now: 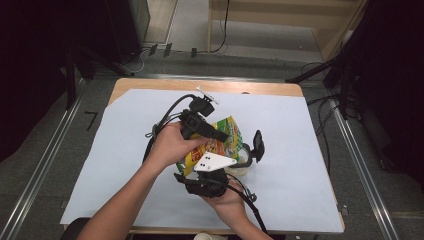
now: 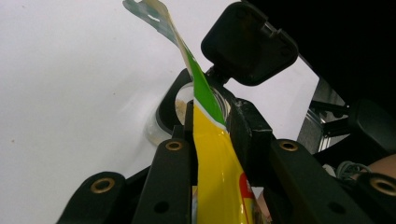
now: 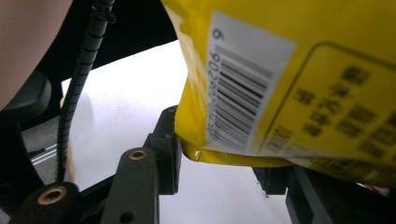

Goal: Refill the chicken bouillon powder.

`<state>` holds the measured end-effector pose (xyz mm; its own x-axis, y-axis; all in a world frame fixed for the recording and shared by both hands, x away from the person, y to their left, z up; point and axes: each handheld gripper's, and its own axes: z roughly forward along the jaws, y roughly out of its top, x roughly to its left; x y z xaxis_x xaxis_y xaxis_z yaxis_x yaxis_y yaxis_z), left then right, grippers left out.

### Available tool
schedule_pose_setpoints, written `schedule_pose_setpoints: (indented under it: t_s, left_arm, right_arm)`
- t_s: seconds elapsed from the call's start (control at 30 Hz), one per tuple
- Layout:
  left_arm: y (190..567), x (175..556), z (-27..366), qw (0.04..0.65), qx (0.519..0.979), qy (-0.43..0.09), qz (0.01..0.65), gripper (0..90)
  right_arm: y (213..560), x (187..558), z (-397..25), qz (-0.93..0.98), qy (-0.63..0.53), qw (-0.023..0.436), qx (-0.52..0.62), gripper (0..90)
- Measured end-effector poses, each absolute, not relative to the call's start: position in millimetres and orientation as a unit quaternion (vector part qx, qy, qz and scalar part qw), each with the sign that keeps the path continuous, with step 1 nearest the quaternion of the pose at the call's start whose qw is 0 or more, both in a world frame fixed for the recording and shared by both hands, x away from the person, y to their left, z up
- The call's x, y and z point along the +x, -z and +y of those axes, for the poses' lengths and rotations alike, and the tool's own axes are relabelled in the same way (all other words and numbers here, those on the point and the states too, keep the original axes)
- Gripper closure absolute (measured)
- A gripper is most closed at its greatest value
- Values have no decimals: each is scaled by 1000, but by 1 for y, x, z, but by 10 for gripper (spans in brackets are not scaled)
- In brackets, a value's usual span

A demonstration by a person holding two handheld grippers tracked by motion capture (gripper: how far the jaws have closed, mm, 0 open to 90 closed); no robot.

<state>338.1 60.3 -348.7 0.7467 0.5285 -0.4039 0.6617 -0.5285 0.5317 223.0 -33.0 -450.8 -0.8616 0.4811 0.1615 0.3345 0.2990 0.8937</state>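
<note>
We hold the snack bag [image 1: 220, 142] clamped in both jaws above the open jar [image 2: 187, 105]; pouring remains

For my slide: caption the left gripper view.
Left gripper jaws clamp a yellow-green snack bag above an open jar.

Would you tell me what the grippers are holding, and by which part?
Both hold the yellow snack bag: left gripper pinches its upper part, right gripper its bottom edge.

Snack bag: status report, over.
Left gripper shut on snack bag, above the open jar. Right gripper clamps the bag's lower edge. Hinged lid up, nothing in the way.
</note>
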Motion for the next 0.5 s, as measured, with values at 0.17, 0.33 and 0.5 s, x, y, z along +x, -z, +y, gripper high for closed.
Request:
schedule_pose_setpoints:
  t_s: [0.17, 0.33, 0.5]
  left_arm:
    - [348, 338, 61, 346, 868, 95, 344, 773]
    - [347, 338, 62, 347, 868, 94, 342, 771]
    - [347, 338, 62, 347, 869, 94, 341, 772]
  right_arm:
    - [451, 225, -32, 801, -538, 69, 255, 596]
    - [450, 224, -31, 801, -538, 71, 254, 596]
    - [450, 224, -31, 801, -537, 71, 254, 596]
